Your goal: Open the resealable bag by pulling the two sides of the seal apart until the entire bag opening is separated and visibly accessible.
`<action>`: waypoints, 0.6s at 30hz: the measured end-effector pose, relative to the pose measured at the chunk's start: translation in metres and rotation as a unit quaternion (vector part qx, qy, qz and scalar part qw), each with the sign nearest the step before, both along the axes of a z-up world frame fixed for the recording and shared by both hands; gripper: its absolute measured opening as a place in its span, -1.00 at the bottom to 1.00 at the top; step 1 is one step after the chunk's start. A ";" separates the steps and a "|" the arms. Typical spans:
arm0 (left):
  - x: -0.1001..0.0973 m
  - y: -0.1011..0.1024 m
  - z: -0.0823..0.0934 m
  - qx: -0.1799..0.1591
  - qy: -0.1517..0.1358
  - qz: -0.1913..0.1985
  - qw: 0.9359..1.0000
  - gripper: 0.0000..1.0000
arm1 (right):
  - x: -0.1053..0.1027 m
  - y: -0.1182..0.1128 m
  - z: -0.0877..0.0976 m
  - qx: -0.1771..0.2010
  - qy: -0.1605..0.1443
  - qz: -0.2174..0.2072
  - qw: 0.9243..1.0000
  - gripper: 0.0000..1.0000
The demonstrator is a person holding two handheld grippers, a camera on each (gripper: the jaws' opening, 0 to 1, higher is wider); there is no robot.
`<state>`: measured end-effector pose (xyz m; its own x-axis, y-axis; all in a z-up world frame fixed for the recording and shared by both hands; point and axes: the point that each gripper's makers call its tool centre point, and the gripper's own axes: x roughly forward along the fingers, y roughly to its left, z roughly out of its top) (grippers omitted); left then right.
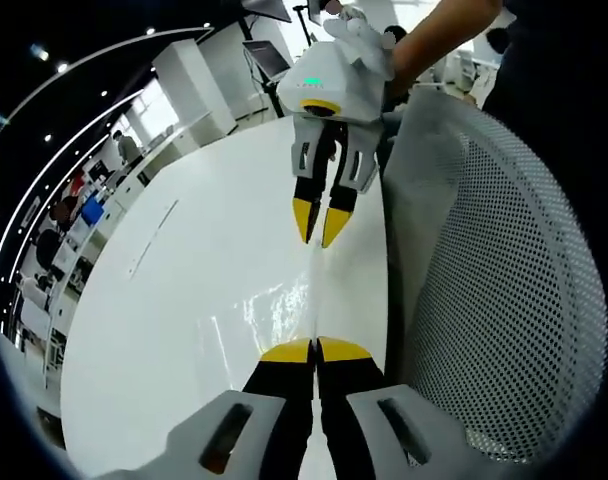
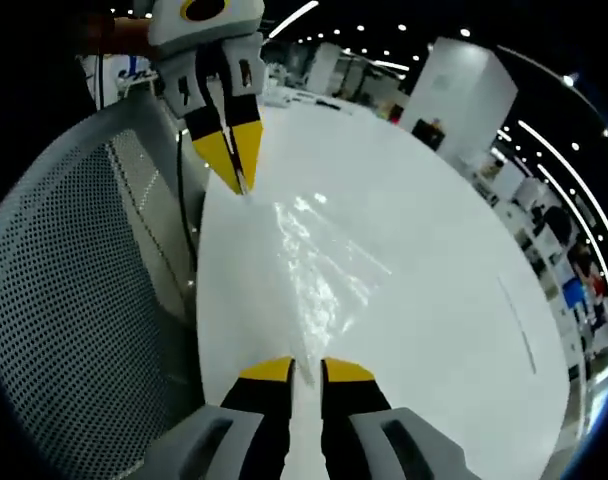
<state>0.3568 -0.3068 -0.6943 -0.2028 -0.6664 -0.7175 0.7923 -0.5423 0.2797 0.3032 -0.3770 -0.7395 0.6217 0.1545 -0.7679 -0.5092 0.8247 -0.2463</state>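
So there's one mesh chair back [image 1: 504, 300] crowding the table edge, taking the 3 o'clock side of the left gripper view and the 9 o'clock side of the right gripper view, right next to both grippers. One white table [image 1: 184, 300], one clear resealable bag [image 2: 319, 265] lying flat on it between the two grippers, and a thin dark line [image 2: 514, 320] on the tabletop further out. Office desks and a few people sit way back, too small to make out.

Left gripper [image 1: 315, 350] has its yellow tips pressed together at 6 o'clock, clamped on the bag's near edge. Right gripper [image 2: 306, 372] looks nearly closed with a thin gap, pinching the other end of the bag. A gloved hand [image 1: 369, 40] holds it.

The bag is basically see-through glare, so the seal itself is hard to pick out
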 end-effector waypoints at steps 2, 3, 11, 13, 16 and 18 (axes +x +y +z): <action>0.001 -0.001 0.000 0.000 -0.001 0.001 1.000 -1.00 | 0.000 0.003 0.000 0.001 -0.001 0.003 1.000 -0.89; 0.001 -0.001 0.001 -0.001 -0.001 0.002 1.000 -1.00 | 0.001 0.006 0.001 0.003 -0.003 0.005 1.000 -0.90; -0.003 -0.002 0.002 -0.005 0.001 -0.004 1.000 -1.00 | 0.007 0.016 0.000 0.007 -0.008 0.016 1.000 -0.91; -0.004 -0.002 0.003 -0.007 -0.002 -0.005 1.000 -1.00 | 0.009 0.016 -0.002 0.005 -0.008 0.018 1.000 -0.92; -0.003 -0.003 0.004 -0.009 -0.002 -0.005 1.000 -1.00 | 0.011 0.015 -0.005 0.002 -0.005 0.020 1.000 -0.95; -0.002 -0.002 0.004 -0.009 -0.003 -0.004 1.000 -1.00 | 0.011 0.016 -0.004 -0.004 -0.004 0.027 1.000 -1.00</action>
<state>0.3546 -0.3091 -0.6902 -0.2038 -0.6773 -0.7070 0.7865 -0.5432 0.2937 0.3143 -0.3613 -0.7437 0.6188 0.1821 -0.7641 -0.5505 0.7945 -0.2565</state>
